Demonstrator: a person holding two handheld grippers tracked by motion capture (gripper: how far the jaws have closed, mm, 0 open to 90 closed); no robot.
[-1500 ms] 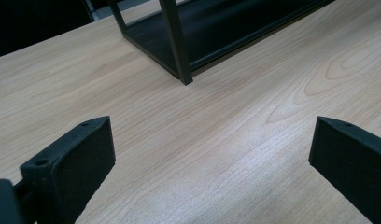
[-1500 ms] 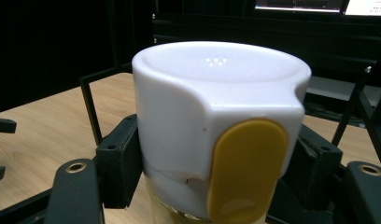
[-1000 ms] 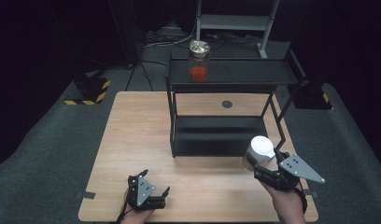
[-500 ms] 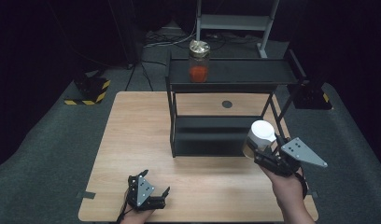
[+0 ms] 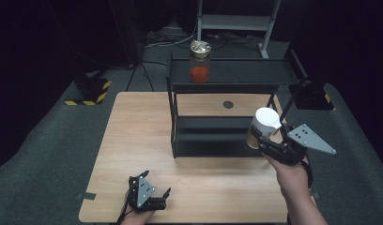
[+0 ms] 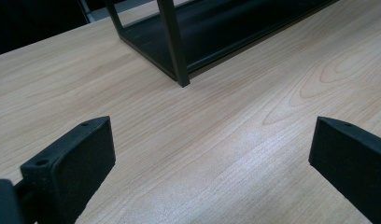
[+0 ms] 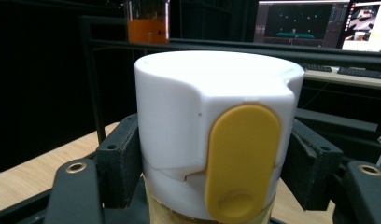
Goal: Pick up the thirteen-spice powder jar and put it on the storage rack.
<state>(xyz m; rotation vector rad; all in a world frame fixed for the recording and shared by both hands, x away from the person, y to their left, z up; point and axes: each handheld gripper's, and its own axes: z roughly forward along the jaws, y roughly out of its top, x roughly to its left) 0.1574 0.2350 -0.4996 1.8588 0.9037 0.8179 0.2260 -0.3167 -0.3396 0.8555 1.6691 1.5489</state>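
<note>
Above the right front part of the table [image 5: 133, 131], just before the black rack [image 5: 227, 77], hangs upright off the wood in the right gripper [image 5: 260, 140]: a small tub [image 5: 265, 121] with a white cap and a yellow flip tab [image 7: 242, 158]. Sits clamped at the cap's lower skirt, one jaw pressed on each side, tab facing the camera. Looks light and stiff, most likely thin plastic with a smooth, rather slippery wall; probably not fragile, though a cap like that may pop or twist loose under a hard squeeze. Better taken lower, on the tan body below the cap, where a firm grip cannot lift the lid; failing that, calls for keeping it plumb and moving slowly. From the high view: shows the whole layout, with a jar [image 5: 199, 63] of orange stuff on the rack's top shelf, well apart from the tub, and the left gripper [image 5: 155, 183] low at the table's near edge. From the right gripper view: gives the tab, the seam under the cap and the exact bite of the jaws, plus lit screens [image 7: 319, 23] far behind. From the left gripper view: confirms jaws spread wide with nothing between them but bare wood, and a foot of the rack ahead.
</note>
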